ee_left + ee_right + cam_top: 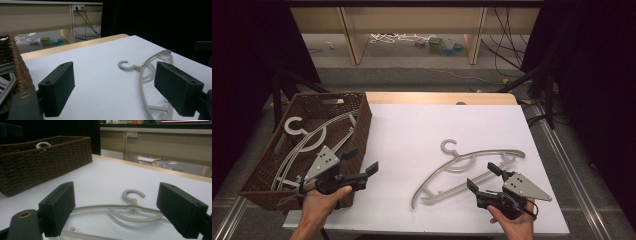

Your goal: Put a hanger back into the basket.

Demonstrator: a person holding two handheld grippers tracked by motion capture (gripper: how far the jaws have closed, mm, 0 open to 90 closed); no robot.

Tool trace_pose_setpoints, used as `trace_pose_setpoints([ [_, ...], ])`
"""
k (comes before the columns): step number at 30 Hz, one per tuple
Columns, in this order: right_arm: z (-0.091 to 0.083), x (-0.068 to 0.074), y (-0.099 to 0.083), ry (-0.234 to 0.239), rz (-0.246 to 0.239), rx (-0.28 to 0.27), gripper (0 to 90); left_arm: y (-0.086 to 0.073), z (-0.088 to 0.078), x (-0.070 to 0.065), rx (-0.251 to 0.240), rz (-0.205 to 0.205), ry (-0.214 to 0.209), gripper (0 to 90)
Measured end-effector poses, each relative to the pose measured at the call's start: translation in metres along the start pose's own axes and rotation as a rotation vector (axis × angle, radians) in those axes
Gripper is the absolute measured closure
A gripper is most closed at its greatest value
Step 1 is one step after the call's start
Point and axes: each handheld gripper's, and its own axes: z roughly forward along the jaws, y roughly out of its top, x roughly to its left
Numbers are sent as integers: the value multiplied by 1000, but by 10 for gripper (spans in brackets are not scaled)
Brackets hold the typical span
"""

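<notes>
Currently, the work in hand looks like moving hangers into the basket [362,125]. One hanger [464,172] lies flat on the white table [412,135], just ahead of the right gripper [484,177] and off to the right of the left gripper [360,163].

Left gripper: jaws spread wide, nothing between them. It is held beside the basket's near corner and is pointed across the table toward the hanger, so probably the empty state after a drop-off, judged from the hangers in the basket [307,137] close on its left.

Right gripper: jaws also wide apart and empty, no pad contact. It is aimed at the hanger's lower bar, with the bar lying across the gap ahead of the jaws. Likely set up for a pinch on that bar, since it is the thinnest straight section and nearest to the jaws.

Hanger: pale grey plastic, thin curved shoulders, an open C-shaped hook [133,194] at the far side from the right gripper, a straight lower bar with small notches near the ends. Light and stiff by the look of it; some swing is to be expected if it is pinched off-centre.
</notes>
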Motion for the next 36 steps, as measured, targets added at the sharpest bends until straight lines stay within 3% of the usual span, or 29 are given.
trace_pose_setpoints([
  [5, 1, 0, 0, 4, 0, -6, 162, -8, 6, -9, 25, 37, -20, 165],
  [12, -1, 1, 0, -5, 0, -8, 162, -14, 15, -16, 55, 38, -34, 164],
  [16, -1, 1, 0, -9, -1, -5, 162, -17, 21, -21, 81, 74, -65, 163],
  [19, -1, 1, 0, -5, -2, 1, 161, -20, 28, -25, 102, 67, -84, 164],
  [22, -1, 0, 0, -12, -4, 0, 161, -23, 35, -29, 132, 98, -102, 164],
  [25, 0, 0, -1, -12, -1, -14, 161, -26, 44, -34, 176, 104, -117, 164],
  [26, -2, 1, 0, -22, -2, 14, 161, -26, 46, -35, 188, 119, -121, 165],
  [28, 1, 0, -1, -6, 0, -7, 161, -27, 53, -36, 217, 129, -135, 166],
  [32, 2, 0, -1, -10, -4, 6, 160, -28, 67, -38, 261, 138, -148, 167],
  [34, 2, 1, -1, 3, 22, 2, 160, -29, 73, -39, 274, 145, -145, 168],
  [36, 2, -1, 0, -7, -3, 1, 160, -29, 80, -40, 298, 142, -144, 169],
])
